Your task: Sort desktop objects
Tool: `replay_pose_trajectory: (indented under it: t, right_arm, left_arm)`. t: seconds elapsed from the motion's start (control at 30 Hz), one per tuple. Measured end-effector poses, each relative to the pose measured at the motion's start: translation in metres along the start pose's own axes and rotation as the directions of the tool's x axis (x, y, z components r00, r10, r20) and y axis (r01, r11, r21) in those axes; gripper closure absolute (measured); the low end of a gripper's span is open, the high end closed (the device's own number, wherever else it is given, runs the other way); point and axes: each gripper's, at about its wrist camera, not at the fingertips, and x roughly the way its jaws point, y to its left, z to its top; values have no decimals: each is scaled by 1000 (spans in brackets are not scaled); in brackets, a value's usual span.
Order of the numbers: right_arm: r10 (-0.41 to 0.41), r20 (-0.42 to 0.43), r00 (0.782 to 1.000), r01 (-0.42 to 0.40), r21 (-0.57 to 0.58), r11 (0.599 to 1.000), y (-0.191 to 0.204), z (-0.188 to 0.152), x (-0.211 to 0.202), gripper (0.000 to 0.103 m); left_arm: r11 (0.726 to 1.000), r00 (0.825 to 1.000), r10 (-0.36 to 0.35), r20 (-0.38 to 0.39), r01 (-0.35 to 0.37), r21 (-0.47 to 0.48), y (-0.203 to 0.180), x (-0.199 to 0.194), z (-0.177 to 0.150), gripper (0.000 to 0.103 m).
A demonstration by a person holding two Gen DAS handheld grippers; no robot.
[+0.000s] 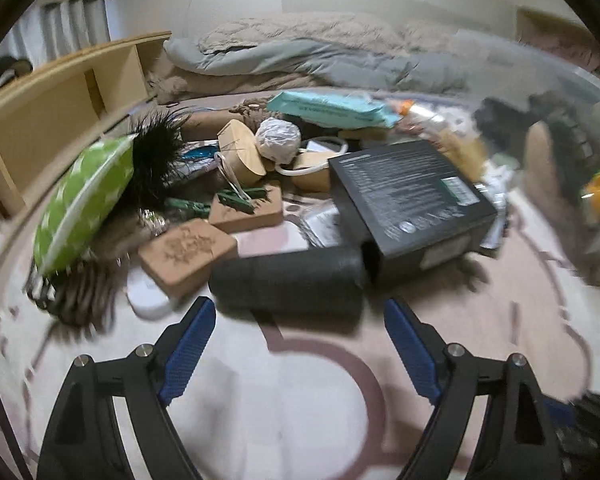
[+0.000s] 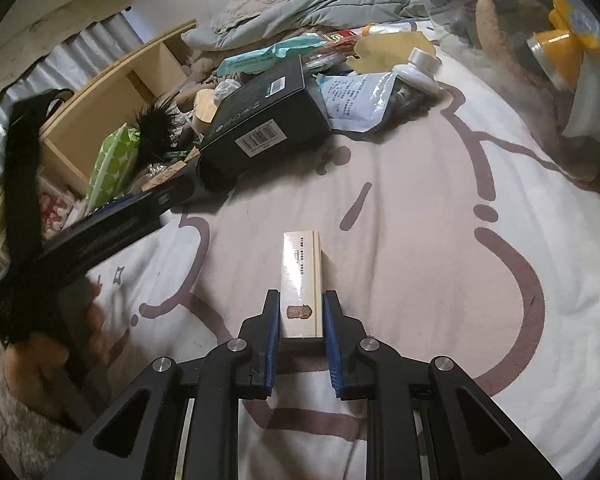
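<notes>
We noted matt black plastic arms on the left gripper [image 1: 300, 316], with ribbed blue pads [image 1: 190, 350] and bright metal pivot pins. Ahead of it lay a matt black foam-like roller [image 1: 288, 284], rough cork blocks [image 1: 186, 254] and a smooth, semi-gloss black cardboard box [image 1: 412, 204]. The right gripper [image 2: 301, 312] clamped a glossy film-wrapped pale box [image 2: 302, 272] over a soft, napped cloth blanket [image 2: 440, 280].

Your left hand [image 2: 56, 344] and the clear bin [image 1: 572, 152] motion-blurred, its contents beyond telling; box print [image 1: 404, 184] illegible.
</notes>
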Motion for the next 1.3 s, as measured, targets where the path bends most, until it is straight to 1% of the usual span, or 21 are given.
replay_pose_trajectory:
  t: [0.17, 0.2, 0.3, 0.43, 0.5, 0.67, 0.73, 0.83, 0.87, 0.9, 0.93, 1.0, 1.07, 1.13, 1.3]
  right_arm:
    - [-1, -4, 1000, 1, -6, 1000, 1, 1, 0, 82]
    - [-1, -5, 1000, 1, -5, 1000, 1, 1, 1, 82]
    - [-9, -11, 1000, 9, -14, 1000, 2, 2, 1, 82]
    - [-19, -8, 1000, 19, -21, 1000, 3, 1, 2, 82]
    - [-19, -8, 1000, 19, -18, 1000, 2, 0, 2, 82]
    - [-25, -15, 1000, 24, -11, 1000, 2, -1, 2, 82]
    - [-28, -15, 999, 28, -13, 1000, 3, -1, 2, 82]
    - [-27, -15, 1000, 27, -9, 1000, 2, -2, 3, 82]
    - [-25, -16, 1000, 25, -6, 1000, 2, -2, 3, 82]
    - [-21, -19, 1000, 21, 2, 1000, 0, -1, 3, 82]
    - [-16, -22, 1000, 16, 8, 1000, 0, -1, 3, 82]
    - [-6, -25, 1000, 7, 31, 999, -3, 0, 4, 82]
    - [-7, -27, 1000, 8, 29, 1000, -3, 0, 4, 82]
    - [-15, -25, 1000, 15, 13, 1000, -1, -1, 4, 82]
    - [-34, -8, 999, 34, -15, 999, 3, -3, 5, 82]
  left_arm:
    - [994, 996, 86, -29, -84, 65, -10, 20, 2, 16]
    - [992, 994, 108, -23, -106, 64, -8, 21, 0, 14]
    - [994, 994, 110, -13, -110, 8, 2, 18, -7, 14]
    - [992, 991, 127, -36, -128, -17, 17, 14, -24, 14]
    - [989, 990, 139, -22, -140, -52, 31, 9, -32, 14]
    - [986, 995, 99, 0, -98, -132, 64, 2, -38, 14]
    - [986, 998, 63, 1, -62, -154, 71, 4, -37, 14]
    - [990, 1000, 7, 7, -6, -143, 69, 6, -36, 17]
    - [992, 1000, -7, 10, 8, -129, 66, 6, -36, 21]
    - [994, 1000, -19, 13, 21, -111, 62, 6, -36, 37]
    - [995, 1000, -28, 13, 29, -95, 59, 6, -36, 45]
    - [997, 999, -41, 11, 42, -62, 53, 5, -37, 71]
    - [998, 998, -56, 17, 57, -32, 47, 4, -38, 85]
    - [999, 999, -50, 22, 50, -12, 43, 2, -39, 85]
    - [995, 995, -97, 10, 97, -19, 42, -4, -45, 85]
